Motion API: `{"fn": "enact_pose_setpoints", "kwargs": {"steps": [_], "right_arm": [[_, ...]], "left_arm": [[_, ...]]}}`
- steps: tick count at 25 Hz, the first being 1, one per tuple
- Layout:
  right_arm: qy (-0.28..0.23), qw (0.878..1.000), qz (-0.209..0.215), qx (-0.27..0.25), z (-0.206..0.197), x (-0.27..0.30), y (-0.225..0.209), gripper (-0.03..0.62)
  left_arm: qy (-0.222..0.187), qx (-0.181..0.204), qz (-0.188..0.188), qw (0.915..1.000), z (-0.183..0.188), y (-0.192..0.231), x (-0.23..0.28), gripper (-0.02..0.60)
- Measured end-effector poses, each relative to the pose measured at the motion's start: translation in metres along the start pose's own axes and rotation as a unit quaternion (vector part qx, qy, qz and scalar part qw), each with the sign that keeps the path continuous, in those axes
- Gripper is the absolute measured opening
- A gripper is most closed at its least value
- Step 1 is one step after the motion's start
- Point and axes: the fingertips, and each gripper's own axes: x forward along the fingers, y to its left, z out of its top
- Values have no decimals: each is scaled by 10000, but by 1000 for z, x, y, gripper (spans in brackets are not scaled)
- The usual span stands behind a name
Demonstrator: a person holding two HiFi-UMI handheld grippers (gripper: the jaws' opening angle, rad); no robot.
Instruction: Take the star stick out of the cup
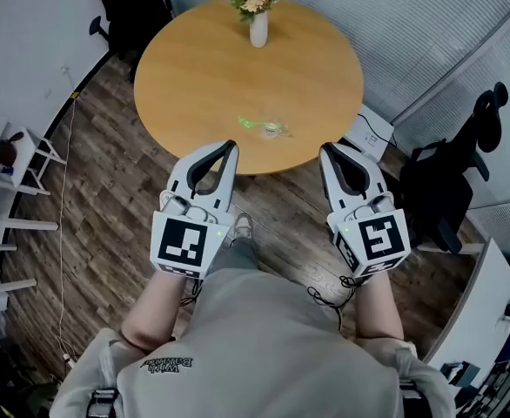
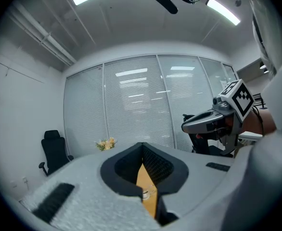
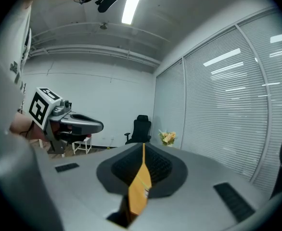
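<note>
Head view: round light-wood desk (image 1: 203, 68) on a dark plank floor (image 1: 107, 216). The small clear cup (image 1: 274, 130) sits near the desk's near edge. The thin green star stick (image 1: 251, 124) reaches out of it to the left, so it is not yet removed. The cup is too small to tell whether it is upright or tipped.

Left gripper (image 1: 230, 146): held over the floor just short of the desk edge, tips toward the cup. The jaws are pressed together at the tips, with nothing between them. In the left gripper view only the hollow behind the closed tips is open. A strip of the desk and the clear cup (image 2: 146, 194) show through it.

Right gripper (image 1: 327, 151): held level with the left one and well apart from it, to the right of the cup. The jaws are pressed together and empty. In the right gripper view the hollow frames a strip of desk only.

Neither gripper touches the desk, the cup or the stick.

Surroundings:
- A white vase of pale flowers (image 1: 258, 26) stands at the desk's far edge.
- One black office chair (image 1: 124, 3) stands beyond the desk to the left.
- A second black office chair (image 1: 451, 177) stands to the right.
- A white shelf unit (image 1: 11, 159) stands against the left wall.
</note>
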Motion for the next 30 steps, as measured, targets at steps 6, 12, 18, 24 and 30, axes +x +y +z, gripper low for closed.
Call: {"fn": "enact_pose_setpoints", "kwargs": {"steps": [6,12,18,24,30], "right_arm": [[92,9998,-182,30,11,50,-11,35],[101,9994,-328,15,26,93,-26,35],[90,9996,-275,34,29,115,-30,35],[-24,9999,-79,90,31,128,-41,35],[80,9997,221,-79,23,141,-41,35]], "left_arm": [[-61,68,-250,9996,-1,43,29,21],[-179,127,-389,9990,7,79,59,21],[-157,192,-338,9991,6,96,72,21],[62,134,-140,9998,-6,102,82,21],[148,235,145,9995,-6,107,87,21]]}}
